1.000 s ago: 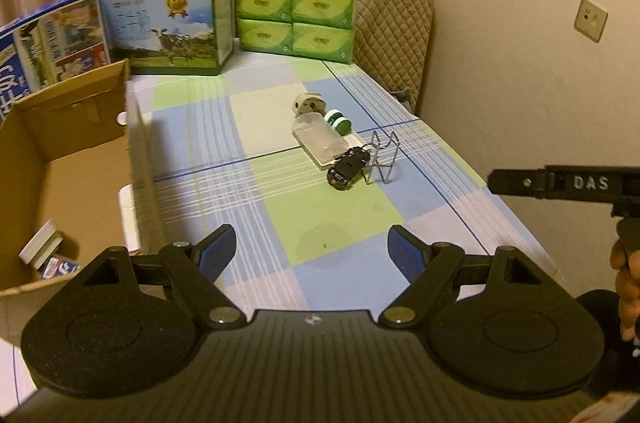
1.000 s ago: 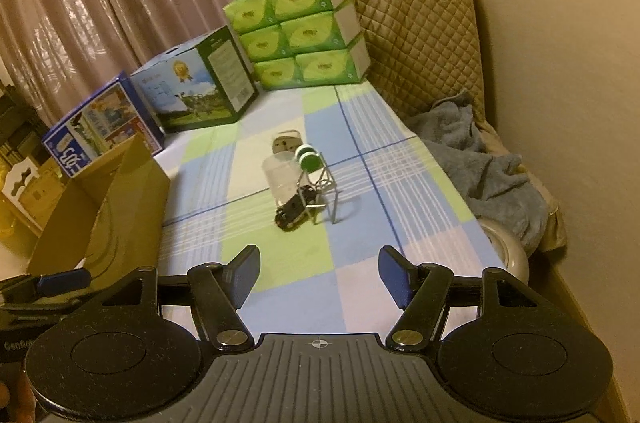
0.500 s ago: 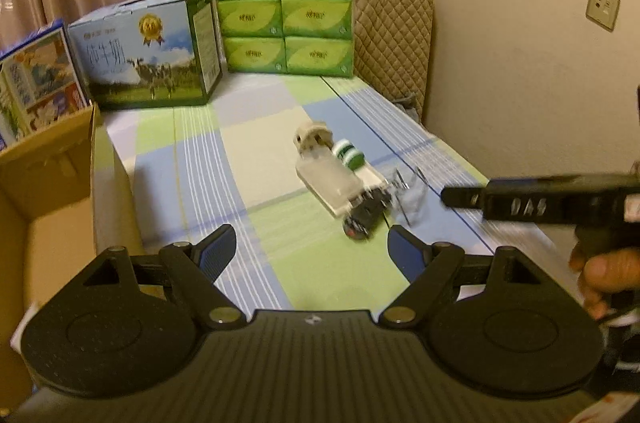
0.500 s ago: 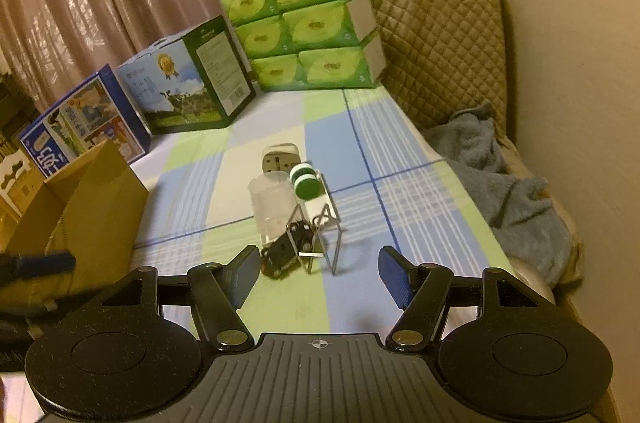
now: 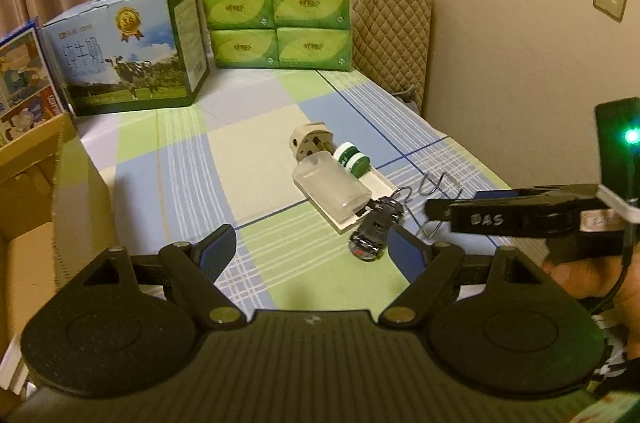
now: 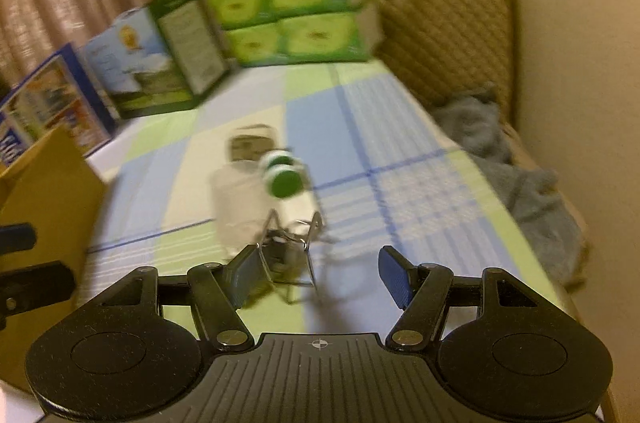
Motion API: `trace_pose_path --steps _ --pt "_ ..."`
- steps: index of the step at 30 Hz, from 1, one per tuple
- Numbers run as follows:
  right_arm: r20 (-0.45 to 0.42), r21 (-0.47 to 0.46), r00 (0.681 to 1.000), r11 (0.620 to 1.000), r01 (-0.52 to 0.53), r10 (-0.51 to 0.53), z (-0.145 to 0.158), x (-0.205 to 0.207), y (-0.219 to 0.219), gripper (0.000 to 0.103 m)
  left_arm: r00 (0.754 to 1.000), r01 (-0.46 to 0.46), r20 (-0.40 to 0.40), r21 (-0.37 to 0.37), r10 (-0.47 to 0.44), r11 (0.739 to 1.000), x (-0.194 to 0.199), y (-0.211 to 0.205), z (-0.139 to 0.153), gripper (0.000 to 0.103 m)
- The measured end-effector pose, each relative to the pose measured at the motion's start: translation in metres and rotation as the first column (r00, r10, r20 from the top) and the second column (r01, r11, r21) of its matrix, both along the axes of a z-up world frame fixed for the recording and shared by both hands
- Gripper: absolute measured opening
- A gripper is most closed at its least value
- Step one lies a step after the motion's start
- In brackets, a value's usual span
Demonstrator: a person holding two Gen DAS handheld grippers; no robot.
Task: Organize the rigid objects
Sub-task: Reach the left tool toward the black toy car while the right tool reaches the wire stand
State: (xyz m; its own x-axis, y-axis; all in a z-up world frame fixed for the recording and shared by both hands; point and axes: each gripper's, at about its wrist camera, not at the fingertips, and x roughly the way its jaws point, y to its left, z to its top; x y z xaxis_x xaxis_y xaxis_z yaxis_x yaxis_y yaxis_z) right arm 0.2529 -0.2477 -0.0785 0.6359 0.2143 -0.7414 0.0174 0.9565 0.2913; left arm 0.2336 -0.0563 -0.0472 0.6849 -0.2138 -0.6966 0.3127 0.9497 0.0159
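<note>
Gaping wide, right hand-held gripper (image 6: 320,269) empty, wire rack (image 6: 290,259) between its fingers

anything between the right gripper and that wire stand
Nothing visible. The wire stand sits just ahead of the open right gripper, near its left finger; the toy car and clear container lie behind it.

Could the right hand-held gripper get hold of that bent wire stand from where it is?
Probably yes. The right hand-held gripper is open, with the wire stand just ahead between its fingers and nothing in between. The toy car lies close beside the stand.
</note>
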Motion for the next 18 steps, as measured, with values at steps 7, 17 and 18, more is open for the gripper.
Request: trace_pose_path --steps 7,17,18 --pt "0.007 -0.031 0.995 0.994 0.101 -0.101 0.005 -0.011 -0.033 0.063 0.999 0.031 -0.019 -0.006 -0.031 1.0 0.008 -0.016 -0.013 0.08" --pt "0.008 -0.065 0.998 0.995 -0.069 0.07 -0.004 -0.013 -0.023 0.087 0.998 0.05 -0.042 -0.005 -0.05 0.999 0.018 -0.023 -0.027 0.08" --pt "0.017 -0.059 0.998 0.996 -0.065 0.066 -0.004 -0.012 -0.023 0.087 0.998 0.05 -0.044 -0.005 -0.05 0.999 0.019 -0.024 -0.028 0.08"
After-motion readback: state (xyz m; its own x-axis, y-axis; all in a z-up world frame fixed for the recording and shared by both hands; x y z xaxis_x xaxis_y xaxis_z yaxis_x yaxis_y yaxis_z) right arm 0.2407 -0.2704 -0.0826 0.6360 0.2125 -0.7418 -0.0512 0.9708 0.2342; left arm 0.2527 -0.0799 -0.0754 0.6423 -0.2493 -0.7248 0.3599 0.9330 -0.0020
